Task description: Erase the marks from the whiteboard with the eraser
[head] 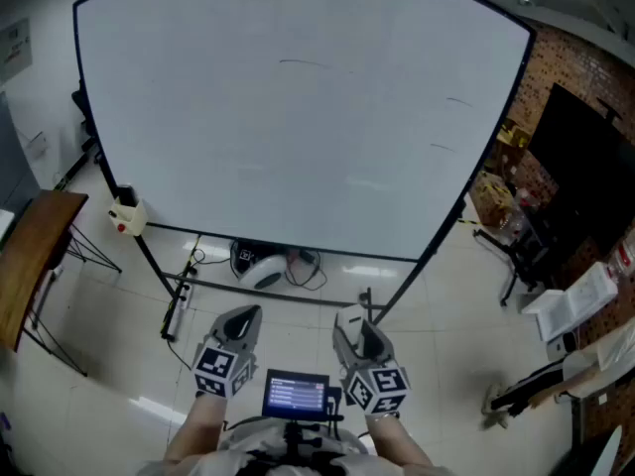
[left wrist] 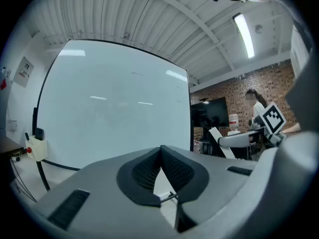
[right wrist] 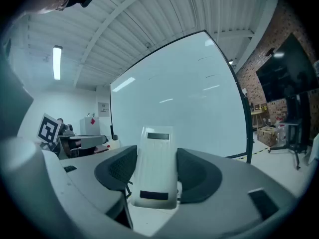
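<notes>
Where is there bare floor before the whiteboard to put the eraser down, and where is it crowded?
Bare tiled floor lies between the wooden table and the left gripper, and right of the right gripper, which holds the eraser. Under the whiteboard it is crowded with cables and a power strip; along the brick wall, boxes and stands.

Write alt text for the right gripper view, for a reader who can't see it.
The right gripper is shut on a white eraser, held lengthwise between its dark pads and aimed at a large whiteboard ahead. A few faint dark marks show near the board's upper right. A brick wall and a black screen stand to its right.
</notes>
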Motion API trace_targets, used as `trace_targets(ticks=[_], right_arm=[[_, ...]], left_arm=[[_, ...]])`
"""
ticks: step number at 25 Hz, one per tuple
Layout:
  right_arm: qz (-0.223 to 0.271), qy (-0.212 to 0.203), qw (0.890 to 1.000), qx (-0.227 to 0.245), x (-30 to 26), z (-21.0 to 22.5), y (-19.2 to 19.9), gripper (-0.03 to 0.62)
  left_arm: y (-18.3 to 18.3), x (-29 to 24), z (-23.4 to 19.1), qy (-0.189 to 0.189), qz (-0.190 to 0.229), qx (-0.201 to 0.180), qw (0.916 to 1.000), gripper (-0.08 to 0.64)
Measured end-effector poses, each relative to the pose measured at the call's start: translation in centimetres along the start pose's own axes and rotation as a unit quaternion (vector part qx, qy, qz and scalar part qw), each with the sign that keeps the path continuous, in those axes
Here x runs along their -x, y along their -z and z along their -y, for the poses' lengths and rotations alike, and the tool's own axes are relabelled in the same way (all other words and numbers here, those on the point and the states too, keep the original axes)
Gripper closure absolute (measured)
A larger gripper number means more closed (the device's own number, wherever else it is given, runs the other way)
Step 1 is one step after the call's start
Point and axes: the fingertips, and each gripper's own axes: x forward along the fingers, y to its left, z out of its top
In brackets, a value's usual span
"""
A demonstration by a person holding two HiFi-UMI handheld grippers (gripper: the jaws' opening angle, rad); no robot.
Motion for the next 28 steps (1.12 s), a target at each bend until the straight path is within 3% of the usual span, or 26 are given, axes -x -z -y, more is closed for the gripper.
trace_targets(ticks=[6,13,28], right_arm=[[-0.023,0.005,1.0,-0.015,-0.7,0.9,1.7,0.331],[-0.021,0.008,1.0,-0.014,-5.9,0.4,0.9,0.331],[0.035,0.089,0.995,-0.011,-20.6,-3.1,-4.3,0.331]], left_arm=[[2.3,-0.2,-0.2,0.001,-0.019,0.02,0.9996,0.566],[2.4,-2.8,-5.0,0.003,-0.017,0.025,0.9995,0.566],[-4.2,-10.9,-22.4,0.061,0.035,-0.008,0.9975,0.566]])
